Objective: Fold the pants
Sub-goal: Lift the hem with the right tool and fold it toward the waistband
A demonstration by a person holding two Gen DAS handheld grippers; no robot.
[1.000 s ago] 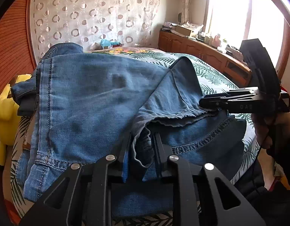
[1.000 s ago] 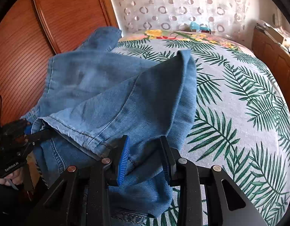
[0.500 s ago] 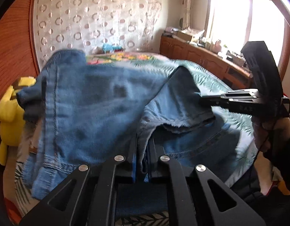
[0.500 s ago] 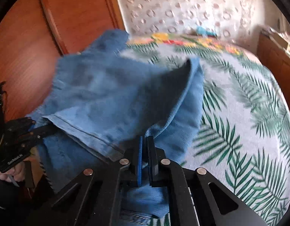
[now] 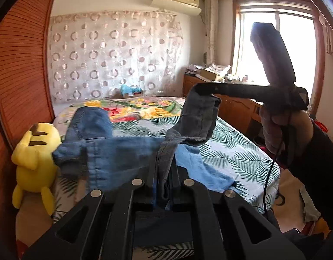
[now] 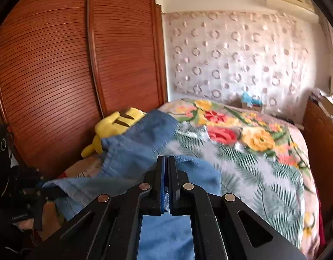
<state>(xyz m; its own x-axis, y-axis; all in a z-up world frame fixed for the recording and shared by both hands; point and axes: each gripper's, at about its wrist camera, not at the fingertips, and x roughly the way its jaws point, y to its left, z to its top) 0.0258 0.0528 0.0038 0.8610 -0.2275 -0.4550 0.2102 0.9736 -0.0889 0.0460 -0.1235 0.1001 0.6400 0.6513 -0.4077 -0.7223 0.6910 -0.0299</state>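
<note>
You've got both tools pinched tight on the blue pants, left gripper and right gripper each clamping denim, the hem hoisted above the leaf-print bed beside the yellow plush toy.

The bed is stretching away ahead of both tools, wearing a spread of green palm leaves that is giving way to red and yellow flowers at its far end. The blue jeans are lying partly on it, their far leg resting to the left ahead of the left tool. A yellow plush toy is sitting at the bed's left edge, touching the denim.
</note>
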